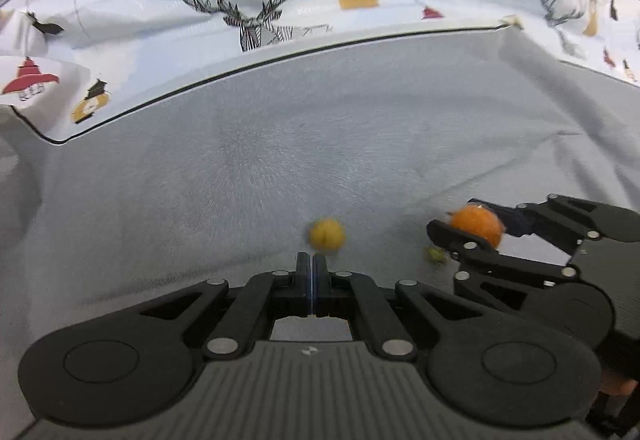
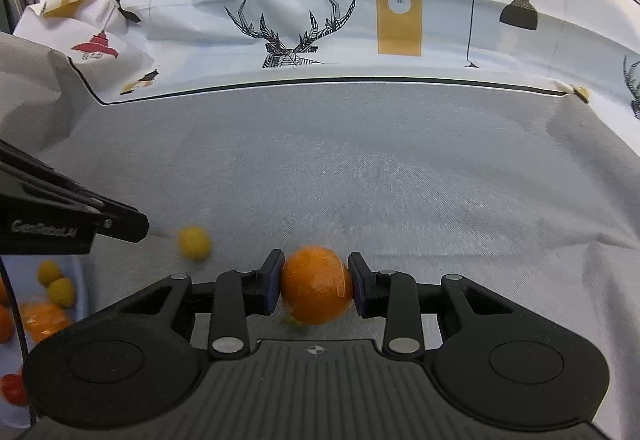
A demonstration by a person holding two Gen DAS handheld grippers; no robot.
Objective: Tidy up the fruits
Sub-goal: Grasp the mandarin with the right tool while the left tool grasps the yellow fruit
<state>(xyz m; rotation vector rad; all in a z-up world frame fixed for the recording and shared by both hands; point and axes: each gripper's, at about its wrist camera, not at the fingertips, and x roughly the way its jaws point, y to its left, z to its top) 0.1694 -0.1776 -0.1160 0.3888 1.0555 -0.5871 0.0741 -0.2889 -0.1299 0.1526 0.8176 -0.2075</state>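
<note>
Both grippers hang over a grey tablecloth [image 2: 400, 180]. Left gripper [image 1: 311, 264] has its two pads pressed flat together with nothing between them, and a small yellow fruit [image 1: 327, 235] lies free on the cloth just beyond its tips, blurred in both views. Right gripper [image 2: 316, 286] pinches an orange [image 2: 316, 284] squarely between its blue-edged pads, one on each side; in the left wrist view the same orange [image 1: 478, 224] shows at the right, clamped in that gripper [image 1: 472, 228]. A small greenish scrap [image 1: 436, 255] lies on the cloth just below it, possibly a stem or leaf, too smeared to be sure. At the left edge of the right wrist view a pale tray [image 2: 82, 280] holds more yellow, orange and red fruit. Behind the cloth runs a white printed border [image 2: 280, 20] with a stag's head and lamps.
</note>
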